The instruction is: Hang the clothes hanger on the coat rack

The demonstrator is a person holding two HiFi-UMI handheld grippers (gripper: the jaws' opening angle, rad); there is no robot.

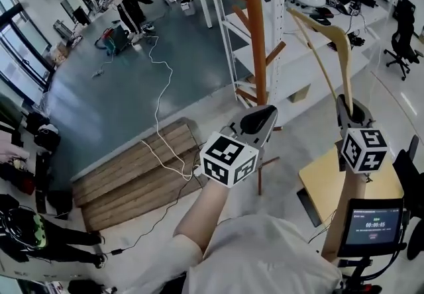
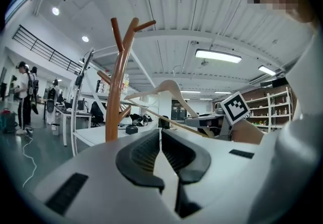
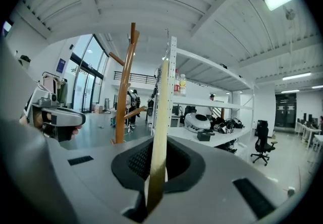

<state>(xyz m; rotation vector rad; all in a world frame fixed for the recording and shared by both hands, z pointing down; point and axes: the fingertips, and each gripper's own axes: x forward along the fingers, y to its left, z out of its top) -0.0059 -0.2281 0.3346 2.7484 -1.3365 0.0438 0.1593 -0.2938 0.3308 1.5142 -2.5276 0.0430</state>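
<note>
Your right gripper grips the wooden clothes hanger, which is light, stiff and probably slippery, at one arm's end, so keep the grip firm; your left gripper is closed and empty.

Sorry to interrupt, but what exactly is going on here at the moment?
A person holds a hand-held gripper in each hand. The right hand-held gripper is clamped on a pale wooden clothes hanger, held up near the orange-brown wooden coat rack but not yet hung on it. The left hand-held gripper is shut and empty.
</note>
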